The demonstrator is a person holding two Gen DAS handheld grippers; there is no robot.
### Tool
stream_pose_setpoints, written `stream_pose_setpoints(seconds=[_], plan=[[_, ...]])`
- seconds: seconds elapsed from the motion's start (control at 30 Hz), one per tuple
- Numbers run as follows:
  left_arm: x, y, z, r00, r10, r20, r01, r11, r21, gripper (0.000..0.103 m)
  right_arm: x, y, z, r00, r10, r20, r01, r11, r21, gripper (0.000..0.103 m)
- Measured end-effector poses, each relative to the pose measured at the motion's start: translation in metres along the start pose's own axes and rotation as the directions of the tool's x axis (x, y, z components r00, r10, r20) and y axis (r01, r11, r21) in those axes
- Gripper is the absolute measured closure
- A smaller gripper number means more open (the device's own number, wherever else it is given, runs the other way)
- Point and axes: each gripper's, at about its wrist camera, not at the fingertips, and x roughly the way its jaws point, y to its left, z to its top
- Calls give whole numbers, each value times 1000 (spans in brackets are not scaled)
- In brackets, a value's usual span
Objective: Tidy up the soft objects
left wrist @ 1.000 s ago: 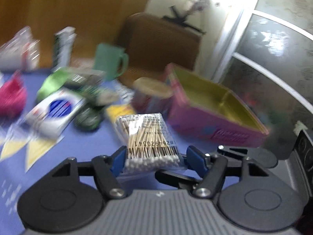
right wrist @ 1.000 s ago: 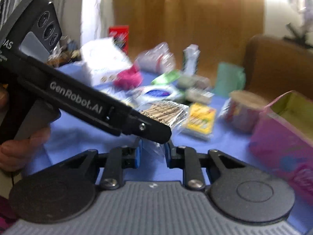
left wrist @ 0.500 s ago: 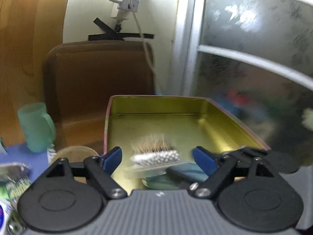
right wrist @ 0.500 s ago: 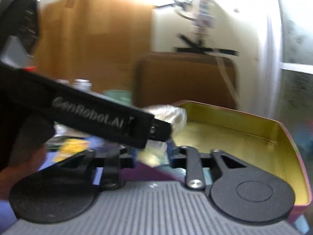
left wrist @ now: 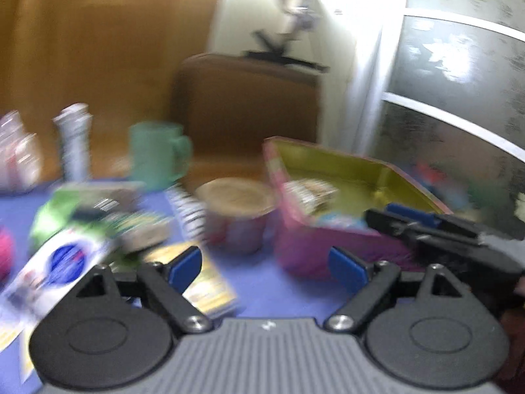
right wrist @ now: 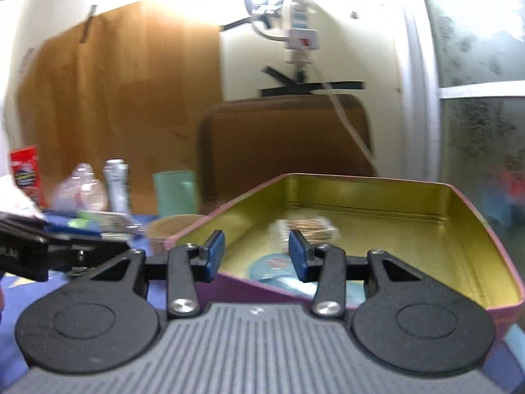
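Left gripper [left wrist: 265,265]: blue-padded jaws spread wide, nothing between them, held above the blue tabletop [left wrist: 262,282]. Right gripper [right wrist: 257,256]: jaws parted, nothing pinched, poised at the near corner of the pink tin [right wrist: 466,262]. Pink tin: gold-lined, open-topped, at 1 o'clock from the left gripper. Contents: packet of cotton swabs [right wrist: 308,227] lying on the tin floor toward the far side, at 12 o'clock from the right gripper; a pale blue round item [right wrist: 272,267] at the near corner, print blurred. Round tub with tan lid [left wrist: 237,218]: standing just beside the tin's left wall. Green mug [left wrist: 158,154]: at 11 o'clock from the left gripper, behind the tub. Yellow packet [left wrist: 210,282]: flat on the tabletop under the left gripper's left finger. White packet with blue oval emblem [left wrist: 62,262]: at 9 o'clock, wording blurred. Green pouch [left wrist: 55,216]: behind it. Red carton [right wrist: 25,170]: far left in the right wrist view, text unreadable. Left gripper body, seen in the right wrist view, bears white lettering too cropped to read. Brown chair back [right wrist: 285,144]: beyond the tabletop.
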Motion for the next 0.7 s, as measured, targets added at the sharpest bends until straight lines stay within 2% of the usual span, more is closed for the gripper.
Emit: stream_pose_setpoints(seconds=[0.13,0.23,0.33,0.4,0.43,0.47,0.53,0.63,0.7], plan=[[-20,42,-18,992,124,-20,-125,990,-70,16,11,29,-5,989,121,-80,-124,992,-29,57],[-25,63,-24,967,248,-49,-252,964,-88,16,24,53,-11,971,183,-154,-191,981,-42,53],[-26,75,-27,947,315,-62,-320,943,-92,14,43,74,-14,953,201,-226,-214,976,-35,43],[-22,76,-32,928,368,-62,-372,926,-59,11,56,88,-15,949,197,-247,-212,977,-36,39],[-22,78,-35,927,366,-80,-372,926,-67,12,63,94,-15,944,197,-265,-216,976,-43,37],[-23,81,-35,934,348,-82,-354,931,-85,12,70,99,-16,940,196,-279,-218,975,-48,35],[-21,86,-34,930,353,-103,-364,925,-112,12,86,106,-15,933,189,-306,-213,976,-48,29],[-22,89,-37,929,352,-112,-366,920,-138,11,105,111,-19,910,173,-377,-203,978,-42,27],[-23,87,-37,925,363,-114,-377,917,-131,11,108,115,-19,912,151,-381,-191,979,-69,27]])
